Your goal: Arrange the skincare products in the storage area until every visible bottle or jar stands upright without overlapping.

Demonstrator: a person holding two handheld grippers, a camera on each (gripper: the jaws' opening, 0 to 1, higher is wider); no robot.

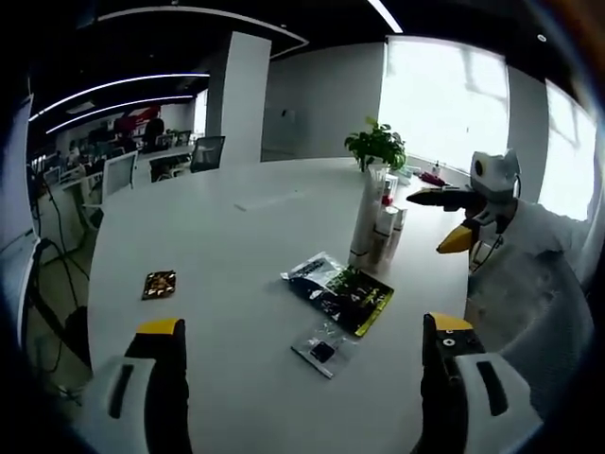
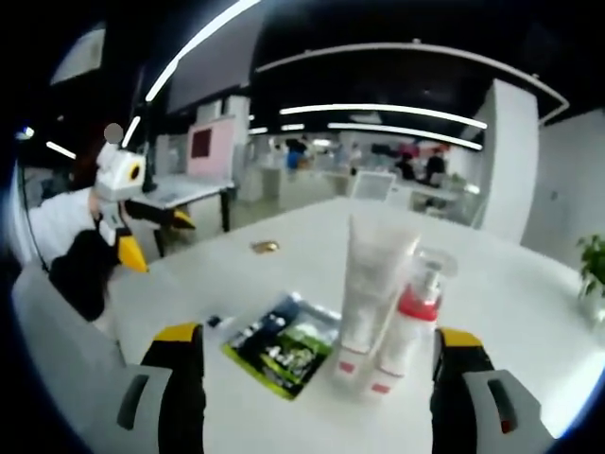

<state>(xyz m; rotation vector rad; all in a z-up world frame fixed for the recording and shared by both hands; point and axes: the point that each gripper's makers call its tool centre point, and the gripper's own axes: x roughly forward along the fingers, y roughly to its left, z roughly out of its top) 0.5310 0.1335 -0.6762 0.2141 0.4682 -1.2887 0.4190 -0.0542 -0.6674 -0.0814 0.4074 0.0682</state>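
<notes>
Upright | white tube (image 2: 374,284) | red-collared pump bottle (image 2: 408,326), seemingly touching

Each handheld gripper, the left gripper (image 1: 302,340) and the right gripper (image 2: 319,352), has white bodies, black jaws, yellow tips; a white sleeve (image 1: 529,284) beside the white tube (image 1: 367,216).

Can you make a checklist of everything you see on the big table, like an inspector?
Surface: white table, large, mostly bare.
Job's things: tall white tube and pump bottle upright, close together.
Clutter: dark green packet lying flat; small clear packet; small brown packet.
Grippers: left gripper open, empty; right gripper open, empty, tube and bottle ahead of it.
Cables: nothing seen on the table.
Surroundings: potted plant, office desks, bright windows.
</notes>
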